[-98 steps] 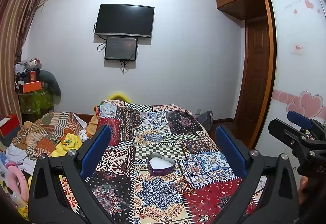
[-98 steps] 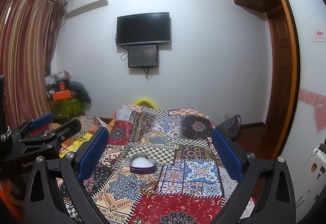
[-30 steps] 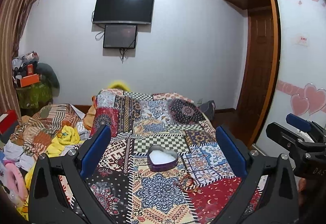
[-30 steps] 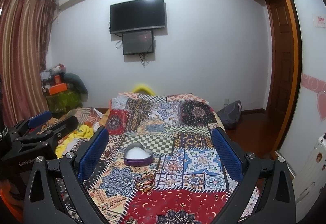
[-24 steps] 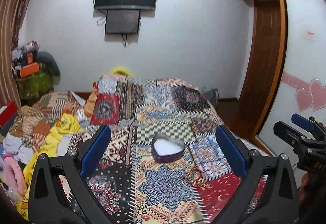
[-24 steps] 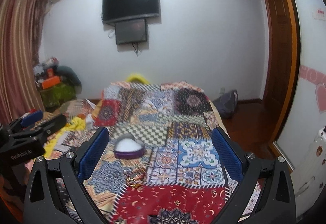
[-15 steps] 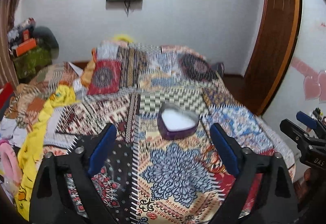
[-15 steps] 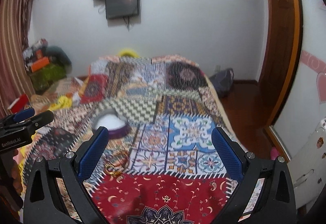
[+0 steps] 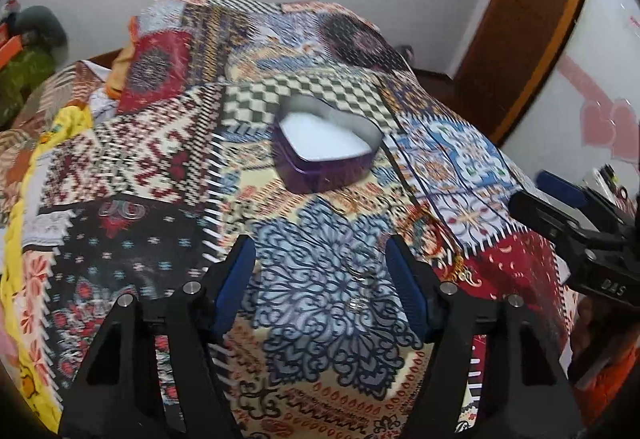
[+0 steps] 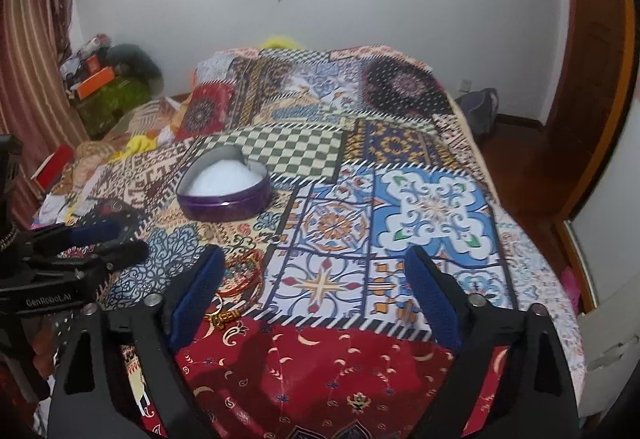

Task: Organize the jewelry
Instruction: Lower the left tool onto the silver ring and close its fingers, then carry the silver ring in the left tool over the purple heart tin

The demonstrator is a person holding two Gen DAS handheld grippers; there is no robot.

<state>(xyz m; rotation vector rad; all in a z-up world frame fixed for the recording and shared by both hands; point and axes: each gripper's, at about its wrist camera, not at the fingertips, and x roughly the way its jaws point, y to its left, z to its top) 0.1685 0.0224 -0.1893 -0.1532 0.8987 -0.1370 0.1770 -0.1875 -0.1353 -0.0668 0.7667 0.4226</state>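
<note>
A purple heart-shaped tin (image 9: 326,149) with white lining sits open on the patchwork bedspread (image 9: 132,175); it also shows in the right wrist view (image 10: 224,191). A thin silver chain (image 9: 358,279) lies between the fingertips of my left gripper (image 9: 320,271), which is open and empty above it. Orange and red bangles (image 10: 244,275) and a small gold piece (image 10: 224,315) lie beside the left finger of my right gripper (image 10: 316,291), which is open and empty. The left gripper also shows in the right wrist view (image 10: 100,239), and the right gripper in the left wrist view (image 9: 560,207).
The bedspread (image 10: 432,207) covers the whole bed. Clothes and a yellow cloth (image 9: 24,175) pile up at the left. A wooden door (image 10: 592,51) and bare floor lie to the right. A dark bag (image 10: 478,107) stands by the far wall.
Both grippers have tilted down and moved close over the bed. The left gripper's fingers have narrowed somewhat, now over the silver chain. The right gripper now stands beside the bangles.
</note>
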